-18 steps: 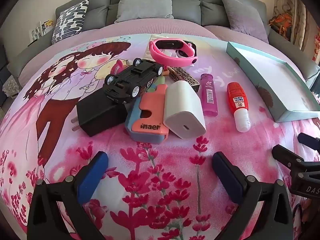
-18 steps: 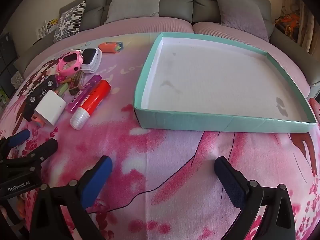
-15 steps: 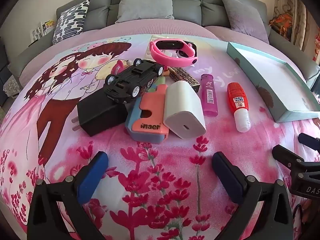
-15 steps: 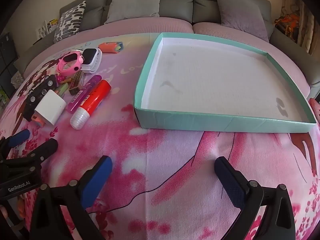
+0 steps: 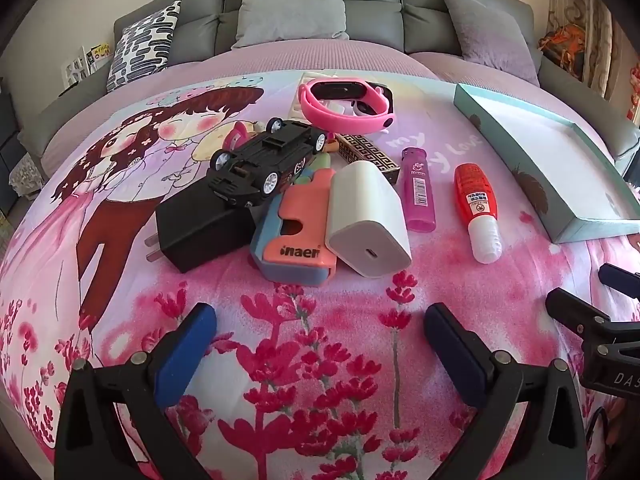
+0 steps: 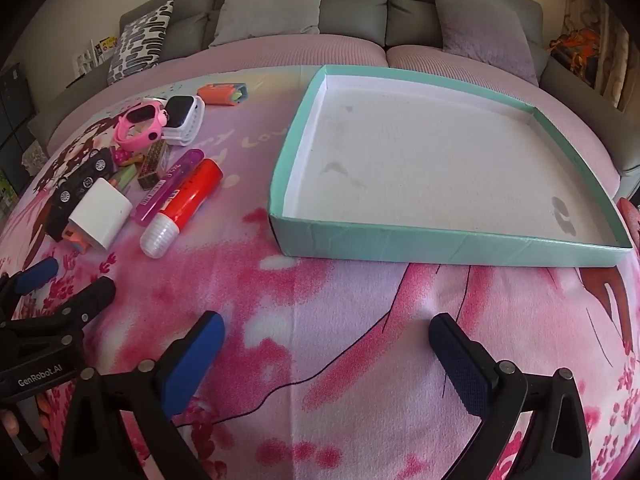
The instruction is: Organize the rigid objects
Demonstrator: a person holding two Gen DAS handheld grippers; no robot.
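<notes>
Small rigid objects lie clustered on a pink floral bedspread [image 5: 320,320] spread over a bed, with a shallow teal box [image 6: 440,240] standing well apart to their right, its white inside bare. Nearest the left hand-held gripper [image 5: 320,344], a white charger [image 5: 366,220] leans against an orange-and-blue case [image 5: 296,236], which touches a black plug adapter [image 5: 200,224]. A black toy car [image 5: 264,164] rests partly on top of that adapter. Behind them sit a patterned brown box [image 5: 368,152] and a pink watch [image 5: 344,108], the watch lying against a white watch [image 6: 182,118]. A purple lighter [image 5: 418,190] and a red glue bottle [image 5: 476,208] with a white cap lie side by side, just right of the charger. A small orange object [image 6: 222,94] lies alone farther back, seen only from the right wrist. Both hand-held grippers hover above the bedspread, tilted steeply downward: the left one faces the cluster with its blue-padded jaws spread wide and nothing between them, and the right hand-held gripper [image 6: 324,360] faces the near wall of the teal box, equally wide apart and holding nothing. Grey cushions [image 5: 296,4] line a grey headboard behind the bed
</notes>
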